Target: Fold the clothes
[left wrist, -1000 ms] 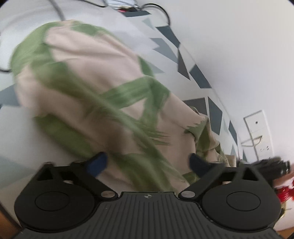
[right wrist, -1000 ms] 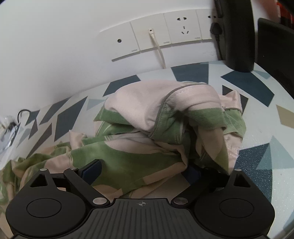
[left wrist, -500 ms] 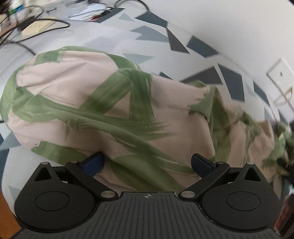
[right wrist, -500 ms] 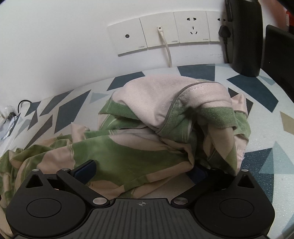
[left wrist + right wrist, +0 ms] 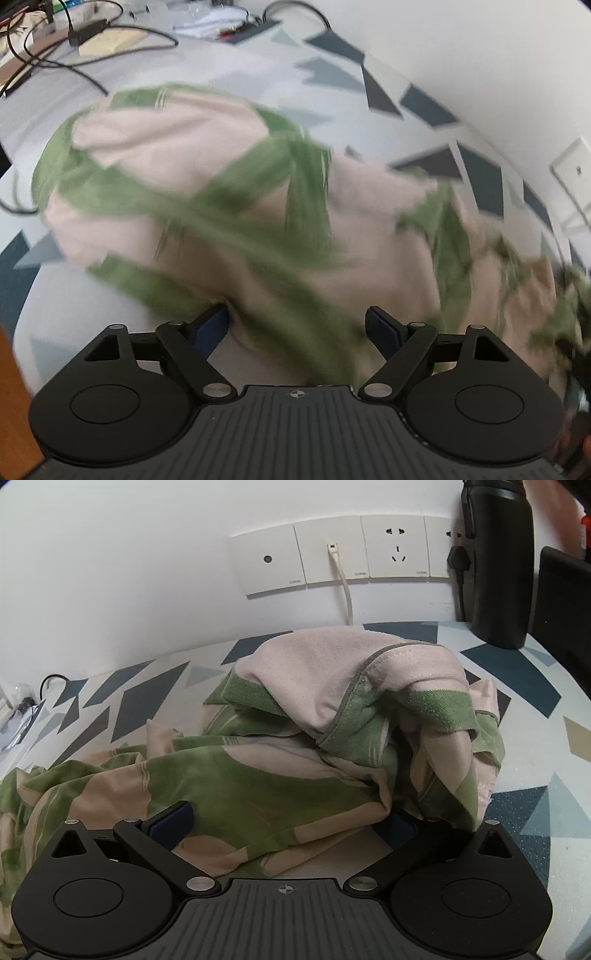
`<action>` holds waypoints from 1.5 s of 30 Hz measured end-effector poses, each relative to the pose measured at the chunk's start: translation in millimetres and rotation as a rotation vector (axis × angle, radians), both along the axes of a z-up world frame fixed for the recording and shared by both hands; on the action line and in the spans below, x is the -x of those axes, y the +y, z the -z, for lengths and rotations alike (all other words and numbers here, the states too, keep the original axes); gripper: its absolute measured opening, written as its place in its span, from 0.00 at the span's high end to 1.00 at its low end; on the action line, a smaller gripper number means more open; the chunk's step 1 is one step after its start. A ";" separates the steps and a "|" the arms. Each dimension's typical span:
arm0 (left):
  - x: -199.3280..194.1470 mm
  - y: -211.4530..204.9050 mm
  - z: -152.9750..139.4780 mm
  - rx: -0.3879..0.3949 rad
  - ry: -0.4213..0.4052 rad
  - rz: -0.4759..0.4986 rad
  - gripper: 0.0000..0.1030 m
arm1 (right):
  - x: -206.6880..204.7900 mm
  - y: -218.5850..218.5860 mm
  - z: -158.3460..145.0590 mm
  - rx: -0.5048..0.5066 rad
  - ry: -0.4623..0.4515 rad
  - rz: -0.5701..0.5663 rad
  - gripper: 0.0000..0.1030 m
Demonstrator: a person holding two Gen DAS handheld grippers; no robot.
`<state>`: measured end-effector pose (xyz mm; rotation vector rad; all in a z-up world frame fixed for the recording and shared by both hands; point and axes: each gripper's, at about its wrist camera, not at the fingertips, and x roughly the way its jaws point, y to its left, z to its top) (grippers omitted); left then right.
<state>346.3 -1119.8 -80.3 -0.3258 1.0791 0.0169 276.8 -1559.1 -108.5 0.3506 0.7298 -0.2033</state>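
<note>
We see the pink-and-green garment (image 5: 295, 738) lying crumpled on the patterned tabletop (image 5: 517, 812), its long axis along the wall. The left gripper (image 5: 299, 325) has just been closing, hem between its parted jaws. The right gripper (image 5: 284, 819) stands fully spread over the edge.

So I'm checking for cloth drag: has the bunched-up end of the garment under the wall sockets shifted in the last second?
No. The garment keeps its folds and lies below the wall sockets as before.
</note>
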 end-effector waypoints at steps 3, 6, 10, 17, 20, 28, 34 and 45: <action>-17.9 3.6 -1.7 0.016 -0.021 -0.071 0.69 | -1.7 -4.2 -0.5 -0.015 -0.007 0.012 0.01; -27.0 12.1 -5.2 0.100 -0.037 -0.101 0.88 | -5.5 -13.5 -0.2 -0.032 -0.022 0.050 0.01; -29.0 15.6 -25.8 0.128 -0.162 -0.058 0.90 | -7.1 -24.3 0.2 -0.039 -0.039 0.127 0.12; -53.9 27.5 -70.9 0.160 -0.389 -0.026 0.91 | -2.0 -20.7 -1.8 0.000 -0.010 0.193 0.72; -69.7 37.8 -83.2 0.171 -0.446 -0.019 0.91 | 2.8 -10.8 -3.6 -0.053 0.006 0.204 0.83; -97.6 111.8 -113.9 0.093 -0.603 0.018 0.91 | 9.7 75.1 -10.5 -0.110 0.062 0.150 0.95; -125.3 187.5 -111.4 -0.021 -0.561 -0.025 0.90 | 11.6 153.1 -17.6 -0.165 0.082 0.023 0.87; -112.9 141.7 -99.4 -0.038 -0.529 0.240 0.40 | 30.4 107.4 -48.9 -0.189 0.007 0.254 0.71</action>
